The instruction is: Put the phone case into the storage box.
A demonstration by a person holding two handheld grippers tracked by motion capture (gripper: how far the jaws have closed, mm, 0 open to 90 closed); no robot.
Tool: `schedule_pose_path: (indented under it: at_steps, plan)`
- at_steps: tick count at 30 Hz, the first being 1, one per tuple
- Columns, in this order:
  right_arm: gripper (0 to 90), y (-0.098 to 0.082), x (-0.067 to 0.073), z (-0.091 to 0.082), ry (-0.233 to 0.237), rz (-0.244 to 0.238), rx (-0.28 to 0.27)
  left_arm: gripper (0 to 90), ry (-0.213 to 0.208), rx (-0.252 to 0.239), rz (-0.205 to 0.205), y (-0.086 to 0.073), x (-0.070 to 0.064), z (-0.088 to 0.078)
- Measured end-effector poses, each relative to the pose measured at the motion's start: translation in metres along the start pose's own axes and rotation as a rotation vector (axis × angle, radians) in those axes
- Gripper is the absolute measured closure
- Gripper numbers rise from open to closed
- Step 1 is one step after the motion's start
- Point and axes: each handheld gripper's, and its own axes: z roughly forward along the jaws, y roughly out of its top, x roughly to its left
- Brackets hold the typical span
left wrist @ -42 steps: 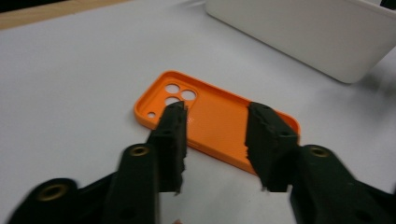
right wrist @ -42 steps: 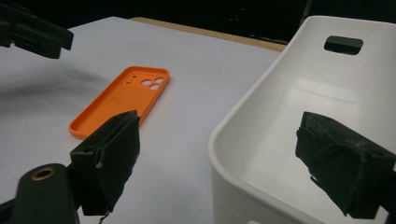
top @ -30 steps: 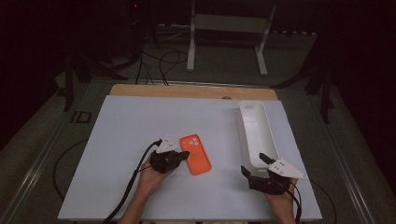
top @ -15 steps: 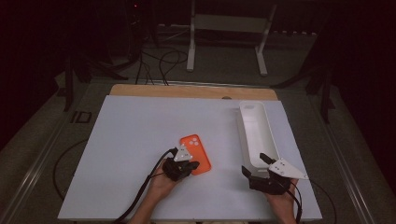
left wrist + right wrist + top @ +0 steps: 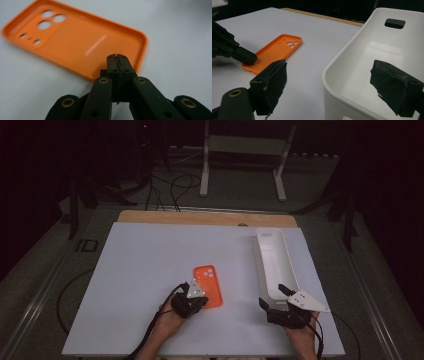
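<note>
An orange phone case (image 5: 209,282) lies hollow side up on the white table top (image 5: 150,270). My left gripper (image 5: 200,301) is shut, its pads pressed together with nothing between them. Its tips (image 5: 117,58) sit over the near end of the case (image 5: 75,42), just inside the rim. In the right gripper view the left gripper (image 5: 249,58) touches that end of the case (image 5: 279,47). My right gripper (image 5: 271,295) is open. Its jaws straddle the near end wall of a long white bin (image 5: 272,255), one pad (image 5: 272,80) outside and the other inside the bin (image 5: 372,50).
A wooden strip (image 5: 200,217) runs along the table's far edge. Beyond it stand a white metal frame (image 5: 245,150) and cables on a dark floor. A cable (image 5: 155,325) trails from the left gripper off the near edge.
My left gripper has moved right and a little down, from beside the case's left edge to over its near end. The right gripper and the bin have stayed put.
</note>
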Motion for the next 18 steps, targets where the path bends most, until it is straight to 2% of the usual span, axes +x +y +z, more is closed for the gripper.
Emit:
schedule_pose_path:
  at_steps: [2,5,7,8,11,18]
  plan:
    - [13.8,0.0,0.0,0.0,0.001,-0.001,0.0,89.9,0.043,0.008,-0.016,-0.005,0.008,-0.006]
    - [13.8,0.0,0.0,0.0,0.001,-0.002,0.001,89.9,0.068,0.008,-0.034,-0.01,0.014,-0.011]
    - [13.8,0.0,0.0,0.0,0.001,-0.001,0.002,90.0,0.108,0.006,-0.071,-0.016,0.024,-0.017]
    - [13.8,0.0,0.0,0.001,0.001,-0.001,0.003,89.9,0.108,0.006,-0.071,-0.016,0.024,-0.017]
    - [13.8,0.0,0.0,0.001,0.001,-0.002,0.003,89.9,0.158,0.016,-0.105,-0.023,0.037,-0.024]
    - [13.8,0.0,0.0,0.001,0.003,-0.002,0.003,89.9,0.19,0.014,-0.151,-0.03,0.05,-0.031]
